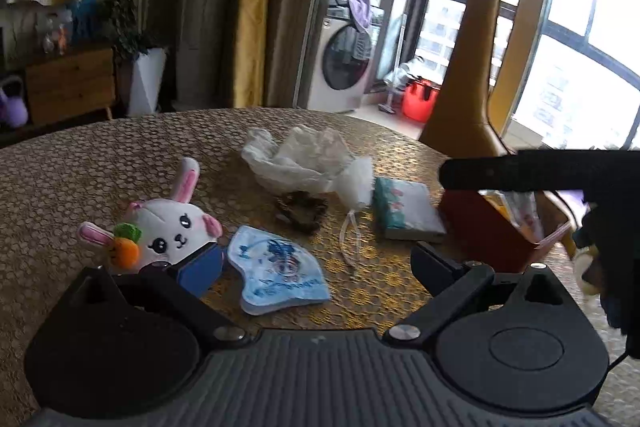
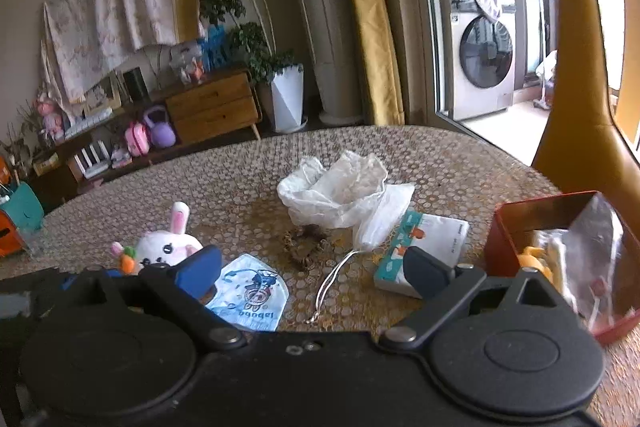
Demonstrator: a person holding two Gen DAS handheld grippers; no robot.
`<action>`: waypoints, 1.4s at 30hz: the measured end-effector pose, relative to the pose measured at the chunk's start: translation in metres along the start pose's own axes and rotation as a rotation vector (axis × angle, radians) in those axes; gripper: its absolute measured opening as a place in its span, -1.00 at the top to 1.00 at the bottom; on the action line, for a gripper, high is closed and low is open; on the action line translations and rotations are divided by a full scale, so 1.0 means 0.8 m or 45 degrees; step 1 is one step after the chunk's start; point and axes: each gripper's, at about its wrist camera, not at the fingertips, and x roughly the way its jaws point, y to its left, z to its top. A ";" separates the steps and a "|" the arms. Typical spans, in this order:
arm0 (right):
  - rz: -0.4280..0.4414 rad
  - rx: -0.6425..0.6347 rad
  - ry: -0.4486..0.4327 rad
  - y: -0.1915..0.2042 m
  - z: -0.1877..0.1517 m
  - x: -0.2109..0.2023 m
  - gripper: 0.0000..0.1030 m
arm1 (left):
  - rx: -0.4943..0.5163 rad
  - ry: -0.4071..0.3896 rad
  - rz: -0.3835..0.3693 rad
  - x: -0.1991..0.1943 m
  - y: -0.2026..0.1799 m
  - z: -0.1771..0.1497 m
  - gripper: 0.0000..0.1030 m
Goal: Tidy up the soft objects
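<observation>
both the left gripper (image 1: 316, 259) and right gripper (image 2: 312, 269) hang wide and empty; the bunny plush (image 1: 168, 227) lies near left on the table (image 1: 80, 171), light and squashy, best pinched across its head

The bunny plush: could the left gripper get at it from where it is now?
Probably yes. The bunny plush lies on the table just beyond the left gripper, whose fingers stand wide open, with nothing lying over it.

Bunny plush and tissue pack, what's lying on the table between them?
Between the bunny plush and the tissue pack: a blue printed pouch, a brown scrunchie-like item and white cord, shown in both views.
</observation>
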 end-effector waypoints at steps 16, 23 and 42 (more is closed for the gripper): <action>0.039 -0.129 0.226 0.015 0.012 0.142 -0.88 | -0.036 0.091 0.110 0.083 0.011 -0.035 -0.96; 0.030 -0.144 0.278 0.017 0.013 0.185 -0.86 | -0.014 0.133 0.141 0.119 0.011 -0.039 -0.96; -0.032 -0.213 0.340 0.026 -0.002 0.254 -0.65 | 0.011 0.160 0.215 0.159 0.008 -0.049 -0.89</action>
